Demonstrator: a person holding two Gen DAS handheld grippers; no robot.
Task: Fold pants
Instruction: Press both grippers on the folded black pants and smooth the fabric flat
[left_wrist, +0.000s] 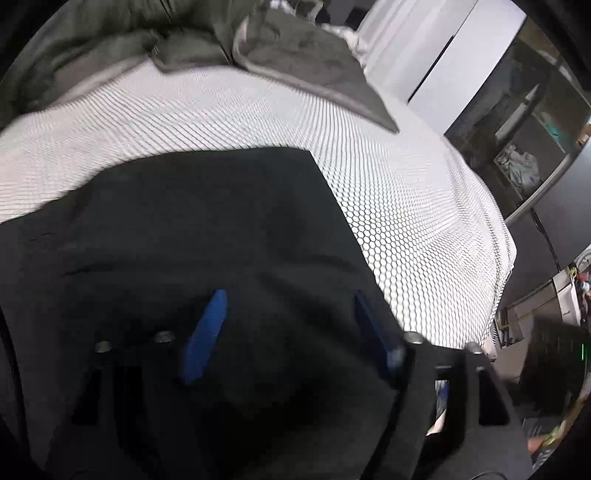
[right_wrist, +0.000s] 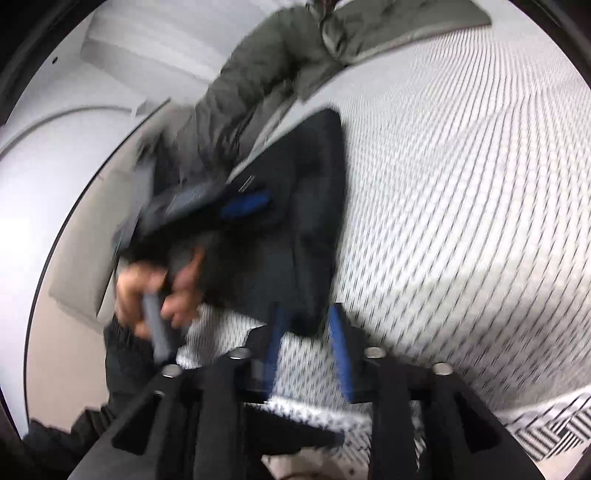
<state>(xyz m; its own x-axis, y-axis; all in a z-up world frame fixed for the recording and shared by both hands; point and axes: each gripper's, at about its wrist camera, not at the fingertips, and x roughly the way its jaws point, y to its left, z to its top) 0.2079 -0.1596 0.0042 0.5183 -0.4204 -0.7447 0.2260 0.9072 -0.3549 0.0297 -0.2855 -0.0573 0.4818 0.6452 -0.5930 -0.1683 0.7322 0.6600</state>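
Note:
The black pants (left_wrist: 207, 236) lie on the white honeycomb-patterned bed cover (left_wrist: 258, 122). In the left wrist view my left gripper (left_wrist: 288, 299) is open, its blue fingers (left_wrist: 207, 332) spread wide right over the dark cloth. In the right wrist view the pants (right_wrist: 303, 206) form a folded dark bundle, and my right gripper (right_wrist: 306, 314) has its blue fingers (right_wrist: 338, 347) around the bundle's near corner with a gap between them; the view is blurred. The left gripper (right_wrist: 247, 203) and the hand holding it (right_wrist: 155, 291) show at the bundle's left side.
An olive-grey garment (left_wrist: 303, 55) lies at the far side of the bed, and it also shows in the right wrist view (right_wrist: 258, 74). White wardrobe panels (left_wrist: 450, 55) and dark shelving (left_wrist: 524, 129) stand to the right of the bed. The bed's edge (left_wrist: 498, 266) drops off at right.

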